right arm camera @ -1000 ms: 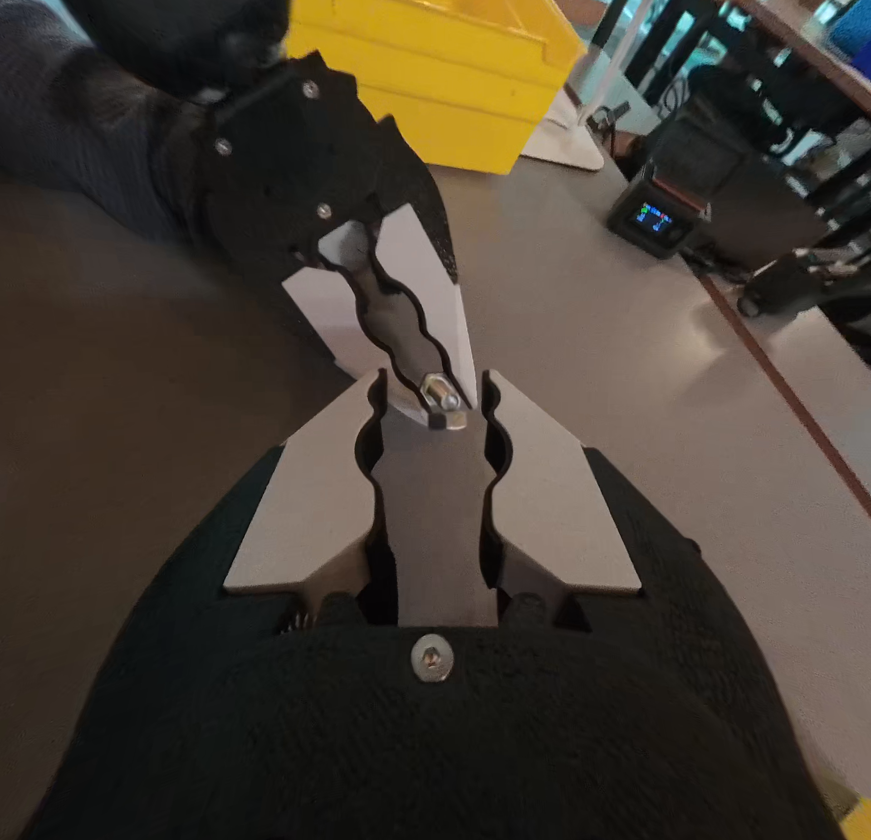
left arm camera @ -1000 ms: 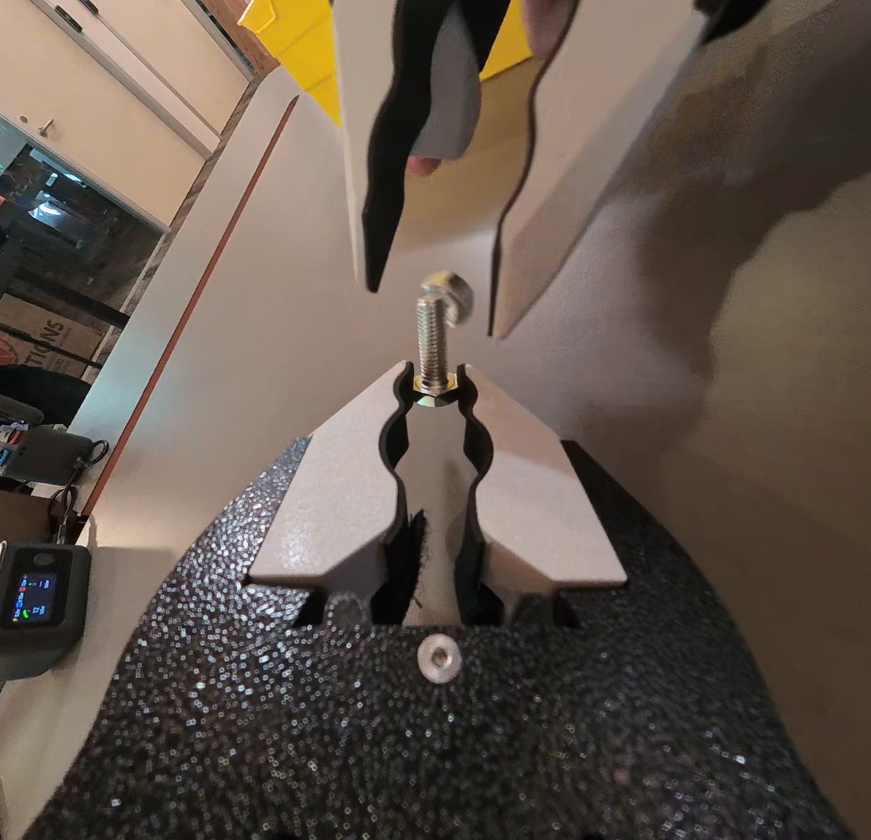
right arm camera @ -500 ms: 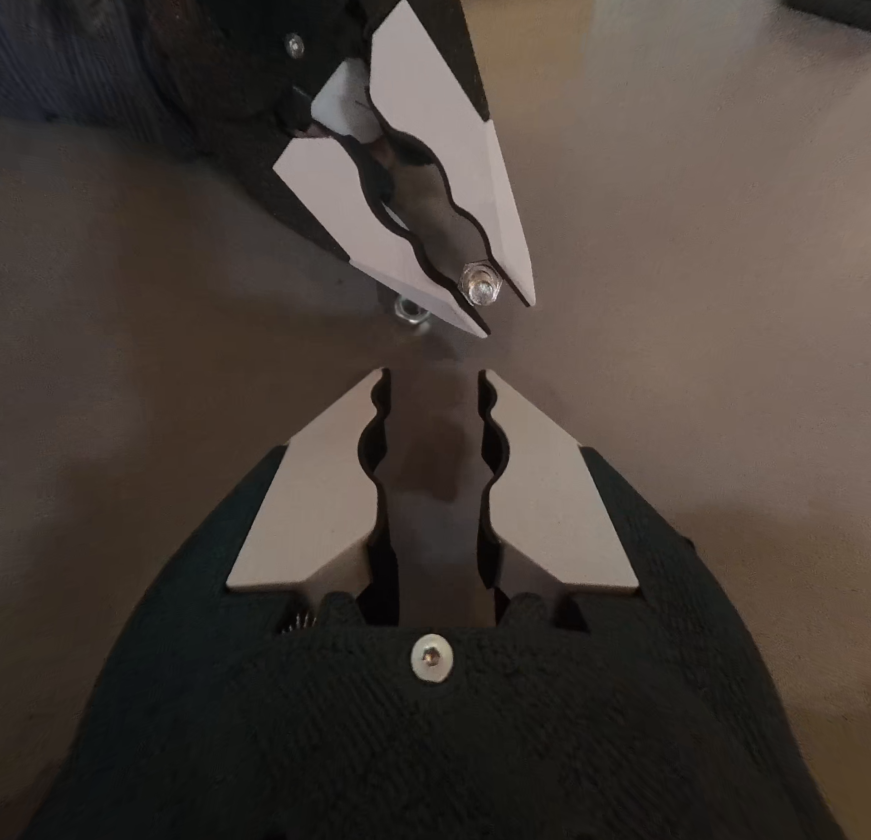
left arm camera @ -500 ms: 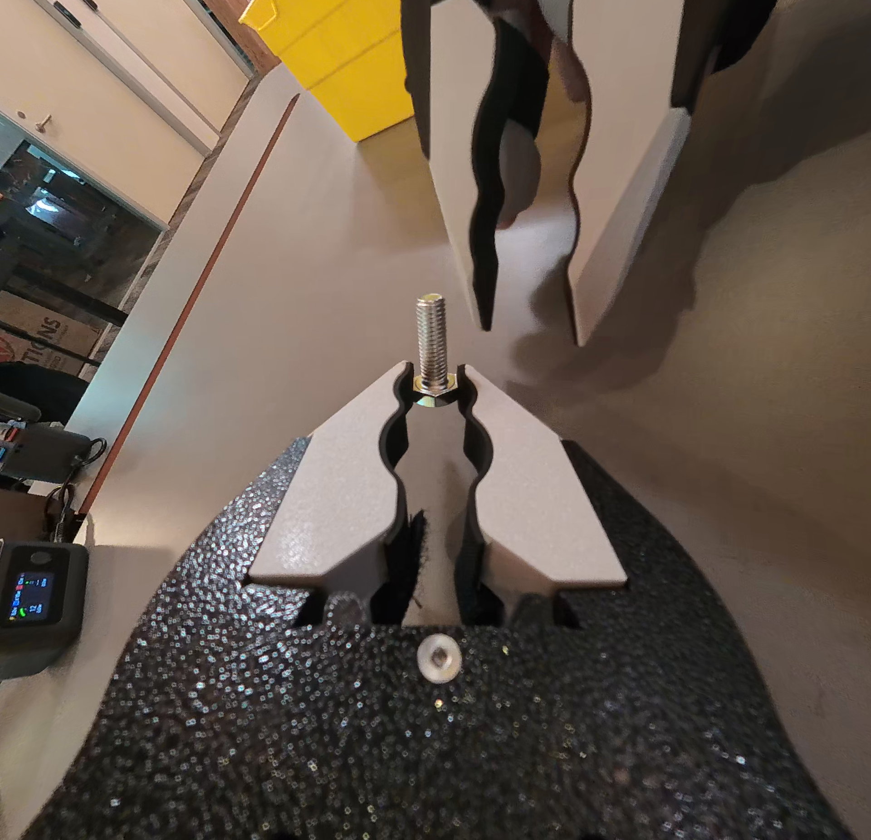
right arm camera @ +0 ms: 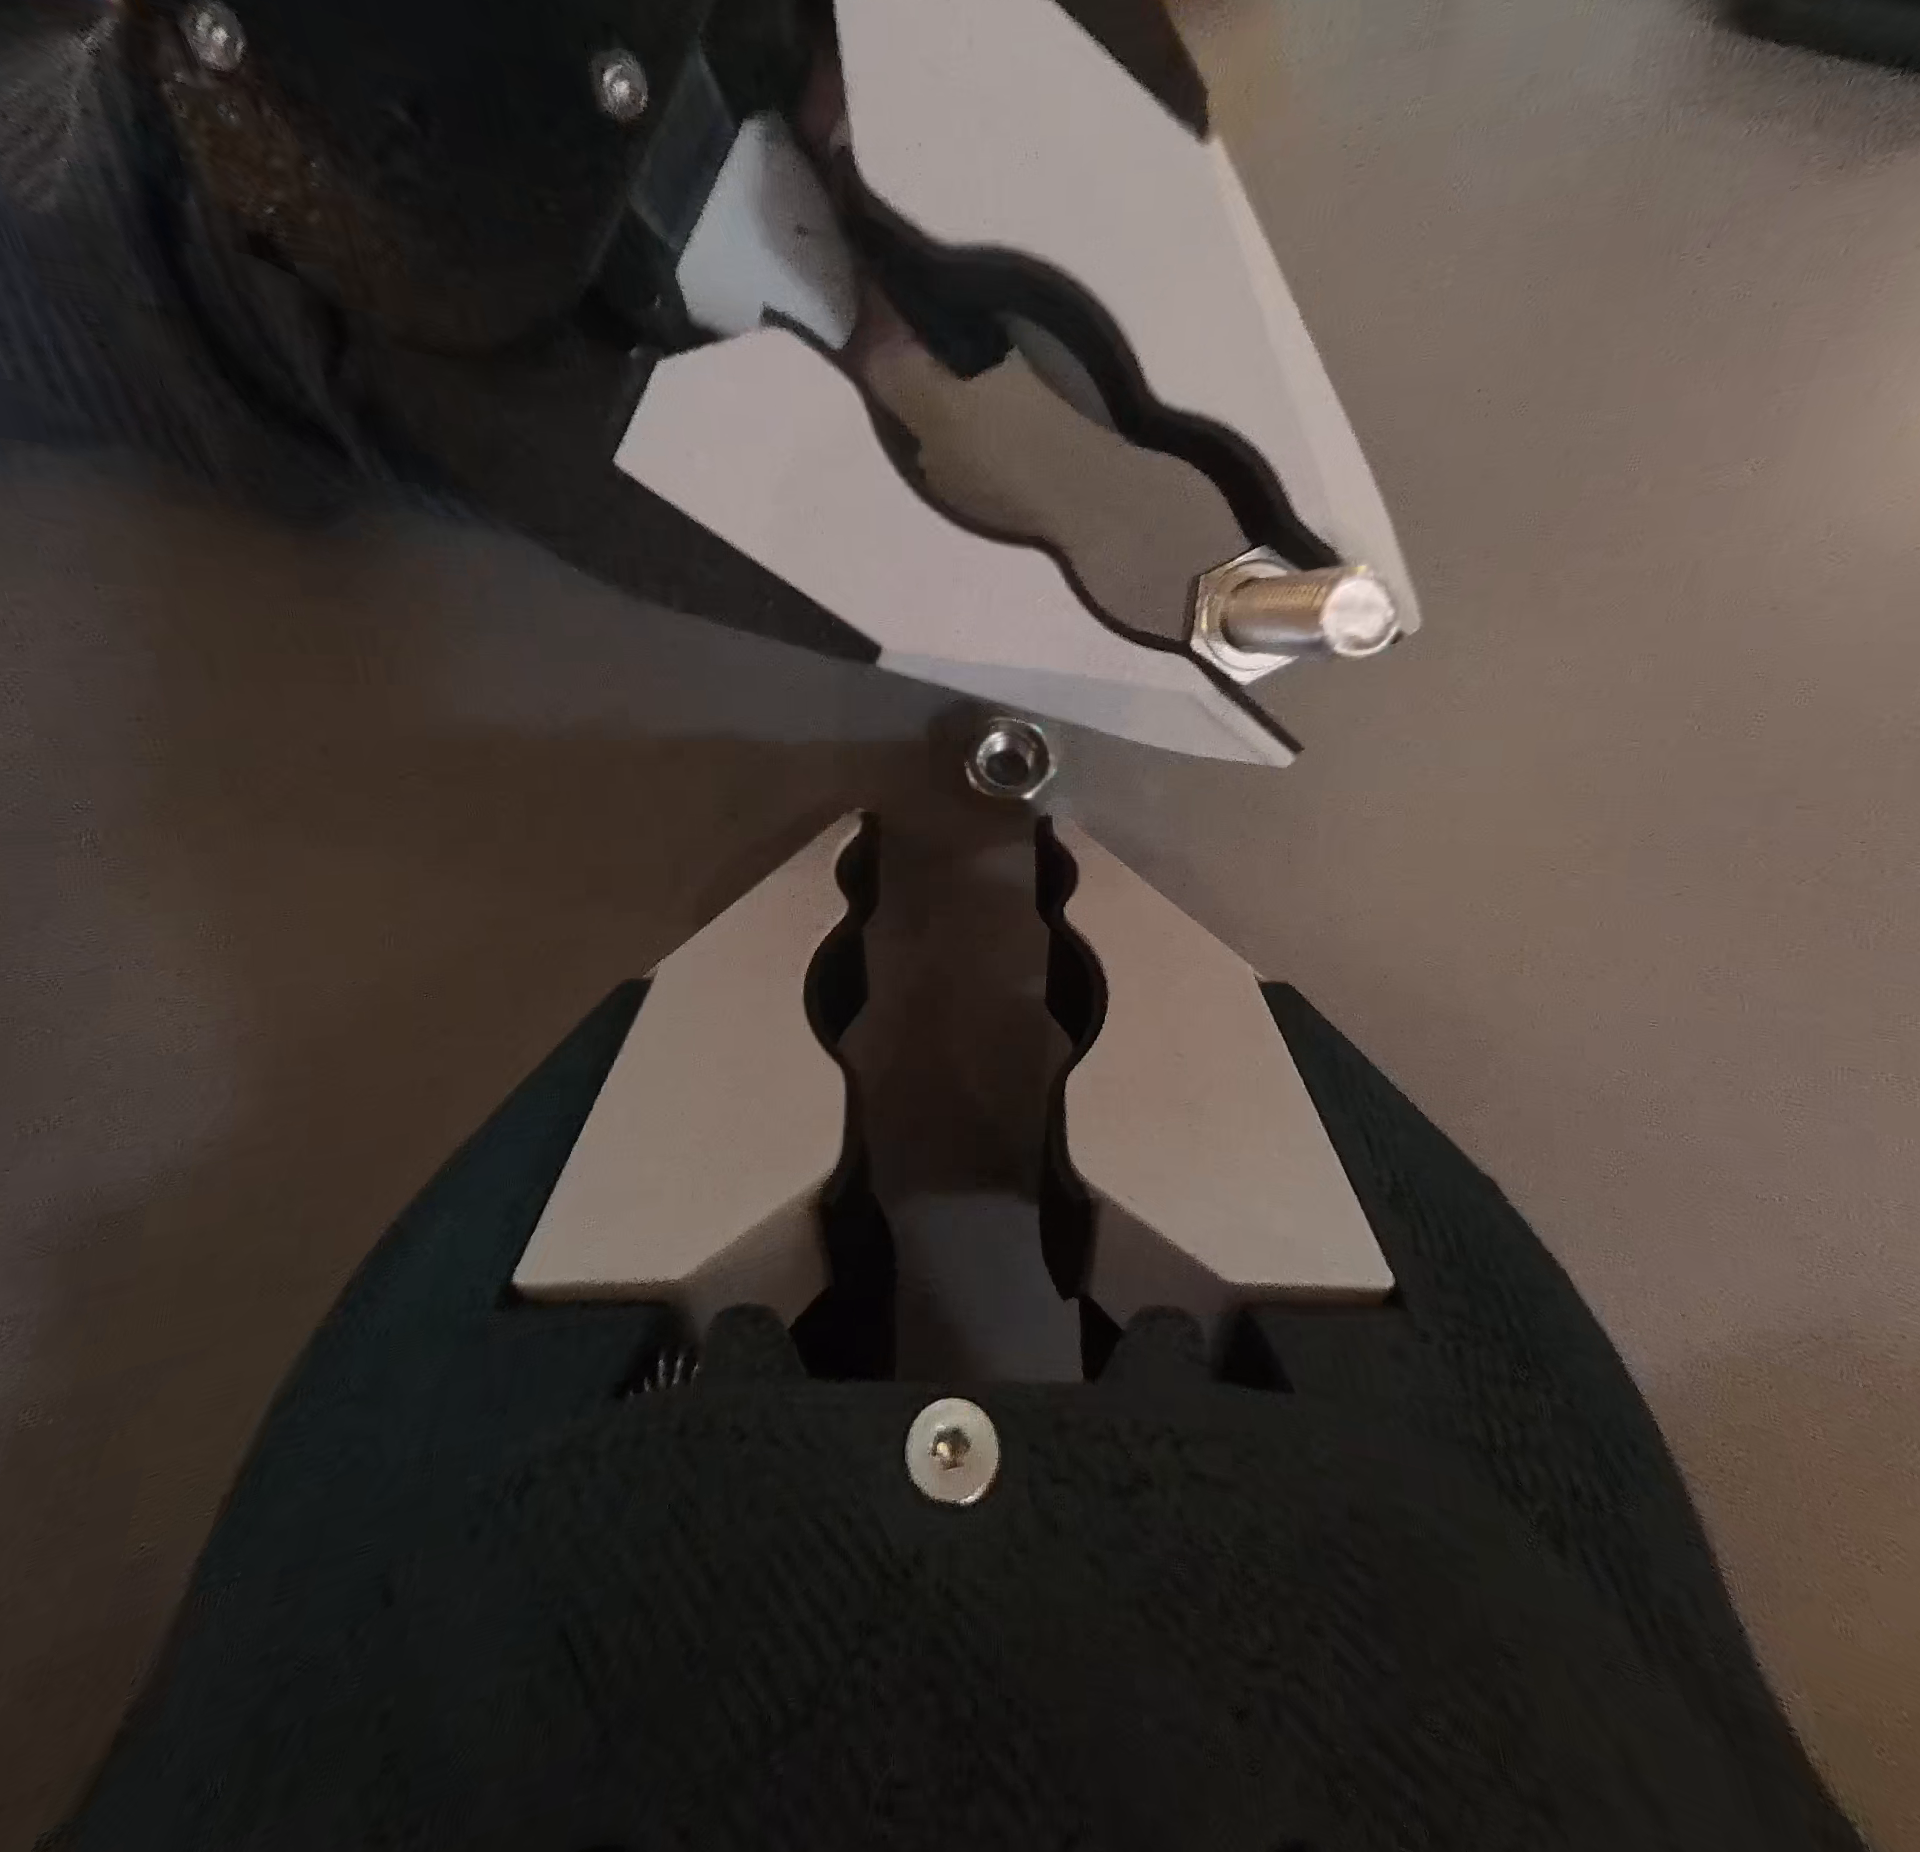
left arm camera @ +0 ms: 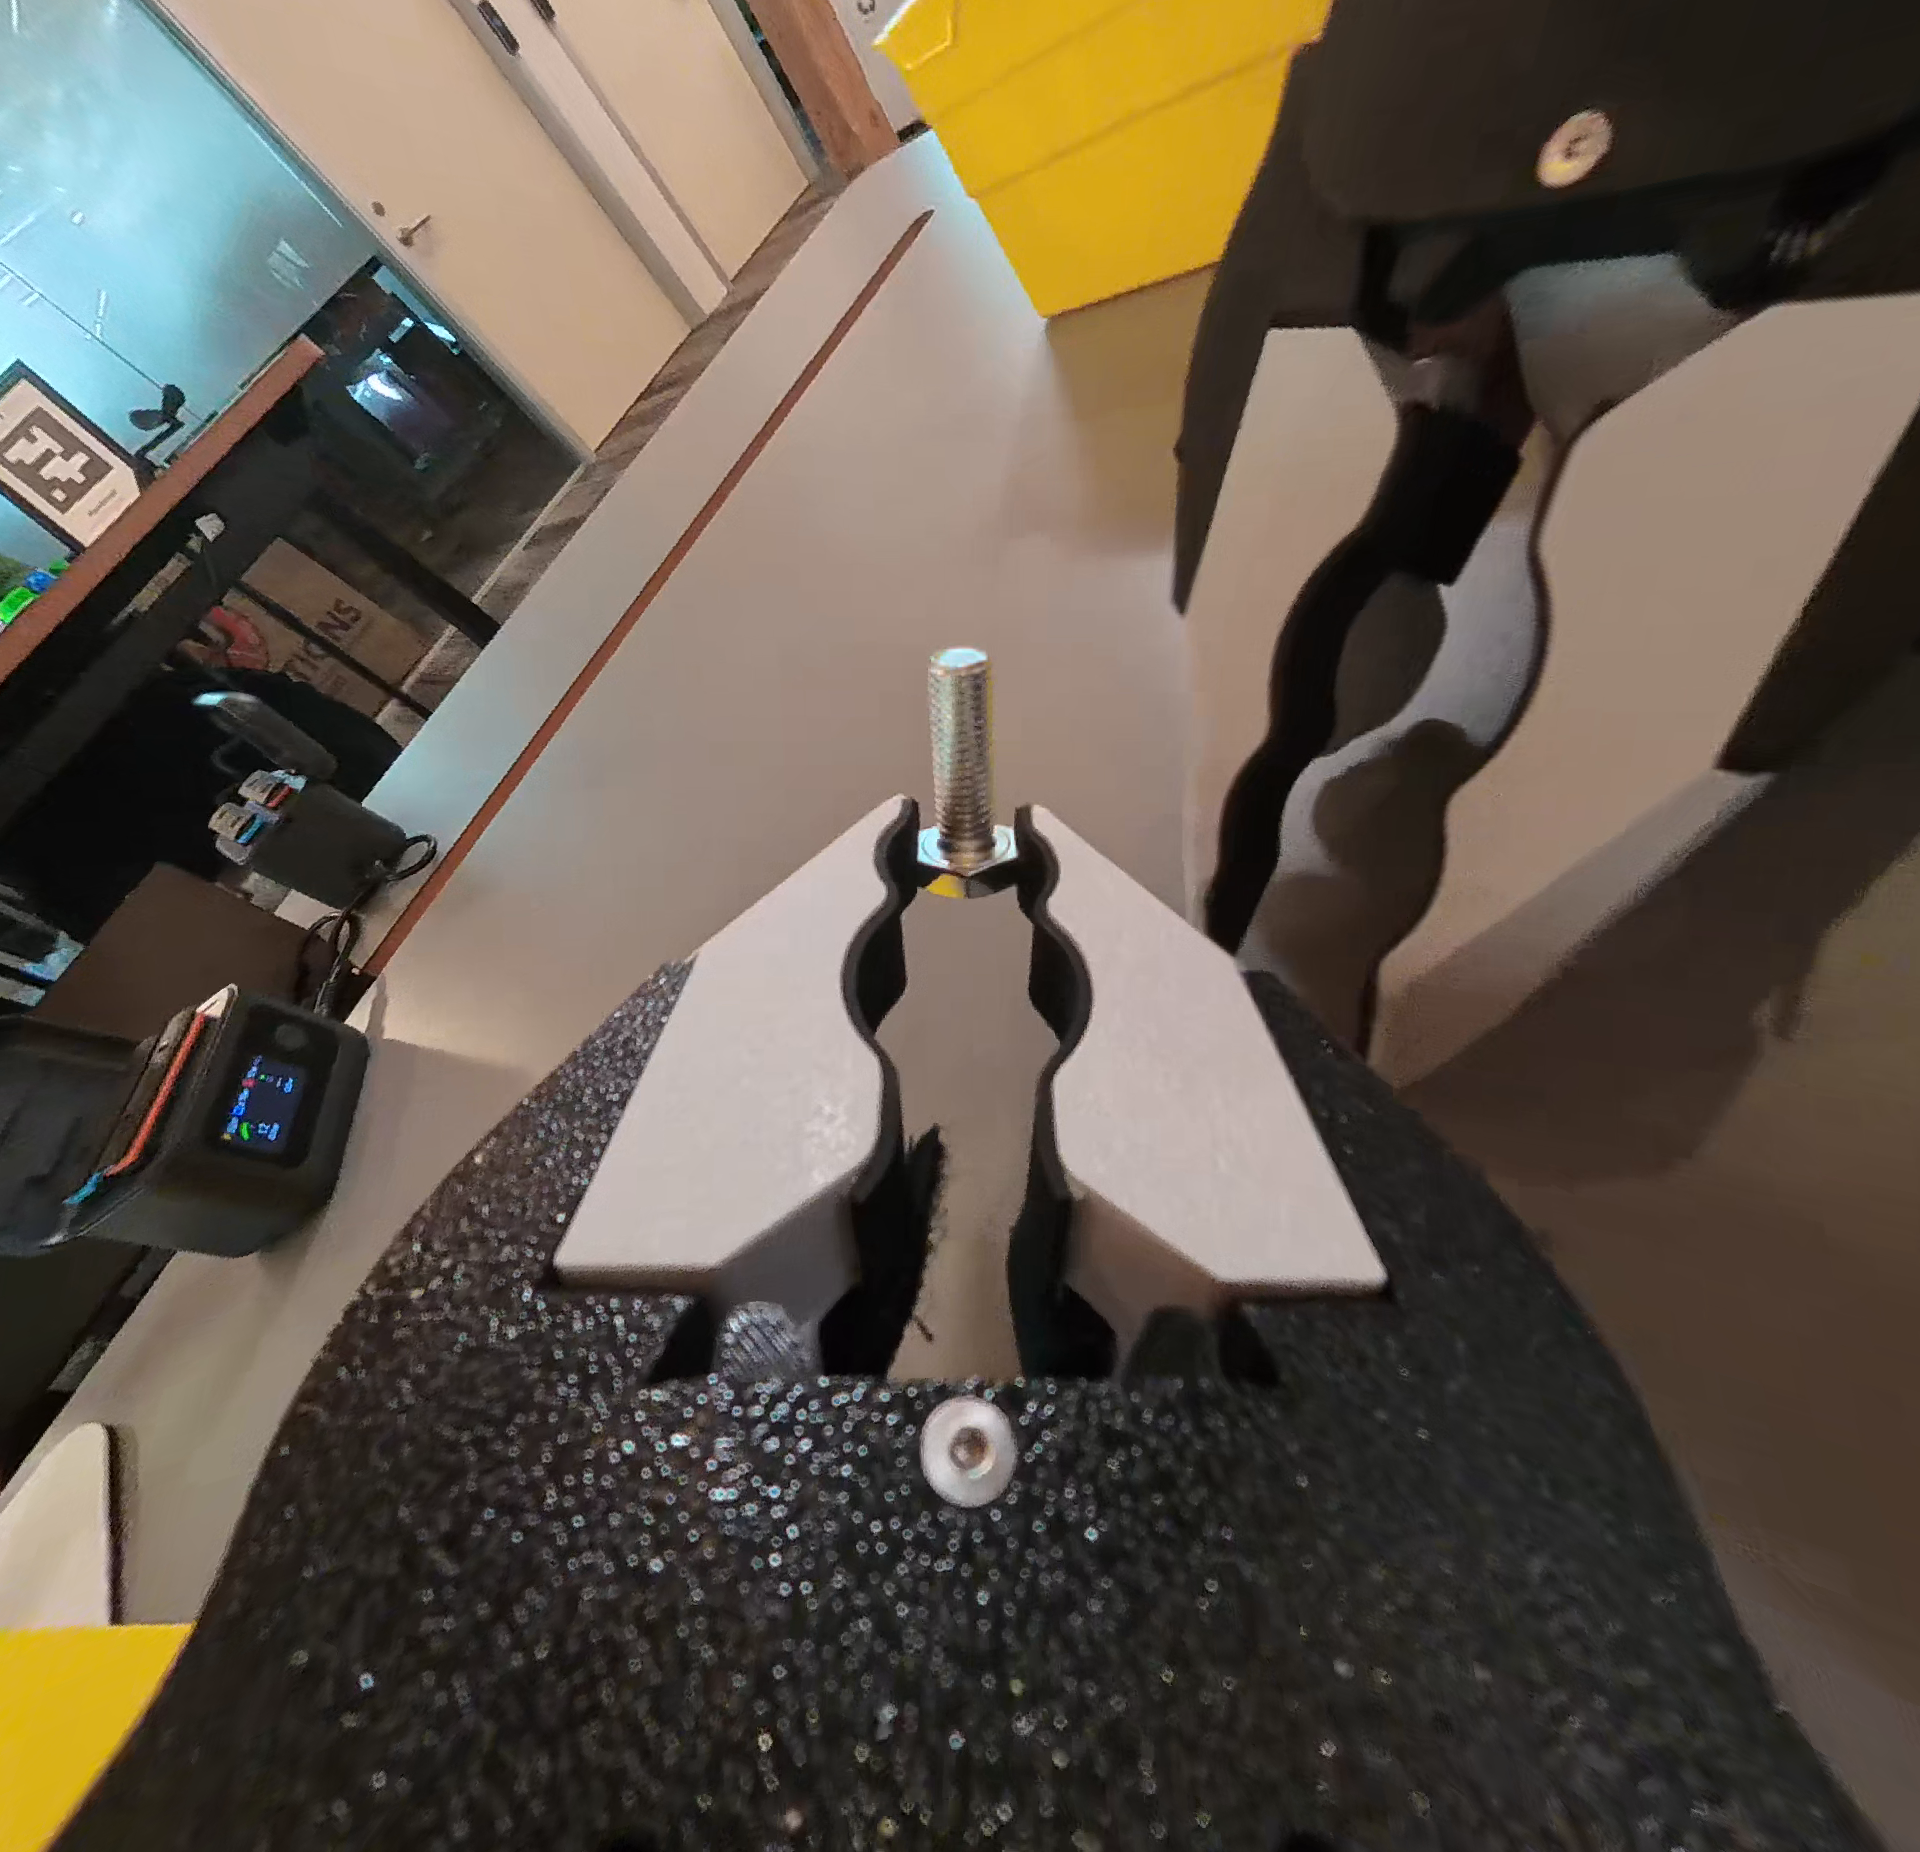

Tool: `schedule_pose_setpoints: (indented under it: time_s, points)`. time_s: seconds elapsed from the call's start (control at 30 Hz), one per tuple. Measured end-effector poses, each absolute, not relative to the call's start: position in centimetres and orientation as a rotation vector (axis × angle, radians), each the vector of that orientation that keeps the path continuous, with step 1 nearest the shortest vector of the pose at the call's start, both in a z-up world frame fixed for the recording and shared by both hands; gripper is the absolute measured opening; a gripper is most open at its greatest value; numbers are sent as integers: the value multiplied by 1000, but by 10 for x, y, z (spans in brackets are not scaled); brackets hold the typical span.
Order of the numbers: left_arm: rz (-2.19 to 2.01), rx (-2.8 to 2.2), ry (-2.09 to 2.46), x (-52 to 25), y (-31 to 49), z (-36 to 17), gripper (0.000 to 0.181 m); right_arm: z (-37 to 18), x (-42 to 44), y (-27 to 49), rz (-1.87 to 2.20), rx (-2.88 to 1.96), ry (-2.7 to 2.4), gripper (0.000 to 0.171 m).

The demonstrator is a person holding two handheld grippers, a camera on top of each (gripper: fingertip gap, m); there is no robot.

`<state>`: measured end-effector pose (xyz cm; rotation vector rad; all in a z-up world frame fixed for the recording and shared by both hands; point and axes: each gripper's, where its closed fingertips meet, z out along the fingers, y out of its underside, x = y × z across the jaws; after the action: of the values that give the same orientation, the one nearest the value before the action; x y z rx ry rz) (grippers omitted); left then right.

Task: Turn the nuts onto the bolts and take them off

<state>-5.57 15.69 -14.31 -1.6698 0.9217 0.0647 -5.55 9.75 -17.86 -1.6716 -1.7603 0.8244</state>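
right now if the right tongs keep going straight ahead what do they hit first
Most likely the loose nut lying on the table, just beyond the open right tongs. The left tongs holding the bolt look higher, though depth is unclear.

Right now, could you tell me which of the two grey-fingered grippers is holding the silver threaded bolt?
The left gripper: its fingertips clamp the silver threaded bolt by its hex head. The right gripper is open and empty, above the small steel nut on the grey table.

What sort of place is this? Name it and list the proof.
Probably an office or lab workroom: a long grey table, a yellow bin on it, and pale doors beside a glass wall behind.
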Motion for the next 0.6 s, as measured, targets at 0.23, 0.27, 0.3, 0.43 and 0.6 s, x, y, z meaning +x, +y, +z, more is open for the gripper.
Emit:
schedule_pose_setpoints:
  time_s: [0.23,0.27,0.3,0.43,0.6]
  points:
    - [31,-1661,802,-68,161,-131,16,-176,-69,107,789,-1692,-1664,35]
    - [17,-1657,780,-70,162,-128,16,-176,-69,108,781,-1689,-1660,35]
    - [8,-1654,771,-71,162,-127,16,-176,-71,108,773,-1690,-1666,35]
    - [43,-1652,821,-67,160,-132,16,-179,-75,100,765,-1661,-1705,18]
    - [99,-1675,940,-59,158,-146,16,-160,-57,110,583,-1609,-1682,17]
